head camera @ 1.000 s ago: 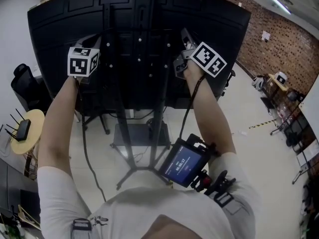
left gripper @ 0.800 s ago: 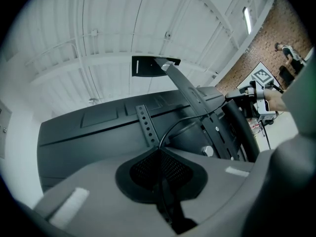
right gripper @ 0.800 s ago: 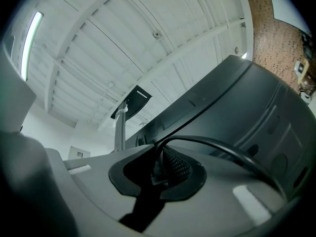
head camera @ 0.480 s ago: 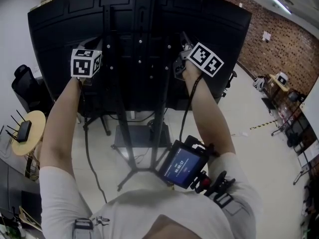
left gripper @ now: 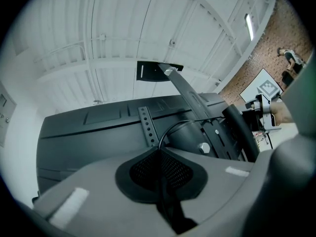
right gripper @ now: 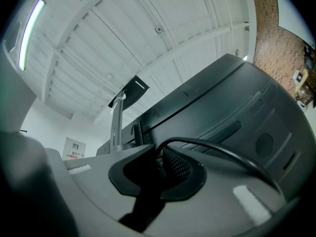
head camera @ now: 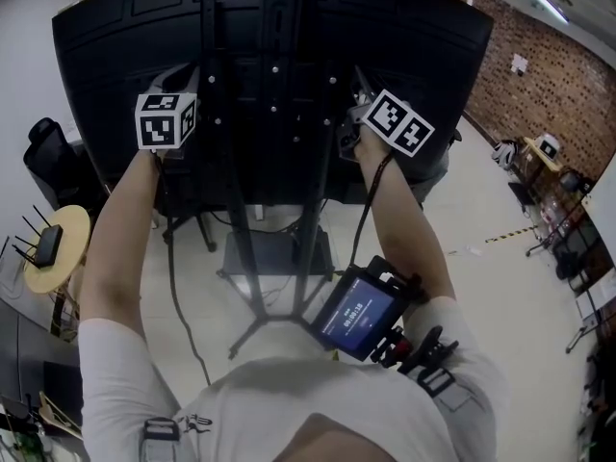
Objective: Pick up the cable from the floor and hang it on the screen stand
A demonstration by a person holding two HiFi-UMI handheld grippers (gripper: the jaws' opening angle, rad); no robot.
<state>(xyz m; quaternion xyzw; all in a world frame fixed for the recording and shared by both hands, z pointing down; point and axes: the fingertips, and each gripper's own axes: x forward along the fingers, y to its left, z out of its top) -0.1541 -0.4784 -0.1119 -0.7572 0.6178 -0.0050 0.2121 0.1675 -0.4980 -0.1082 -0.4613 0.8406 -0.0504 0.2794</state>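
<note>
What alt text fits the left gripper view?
Left tongs shut on a thin black cable, which arcs up and right across the stand on the back of a dark screen. White ceiling above, brick wall at far right.

No print reads clearly; the digits on the chest-mounted display (head camera: 354,318) are blurred.

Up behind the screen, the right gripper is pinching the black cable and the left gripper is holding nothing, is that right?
Not quite: the left gripper is not empty. The left gripper view shows its jaws shut on the thin black cable. The right gripper does pinch the cable, and both are up behind the screen.
</note>
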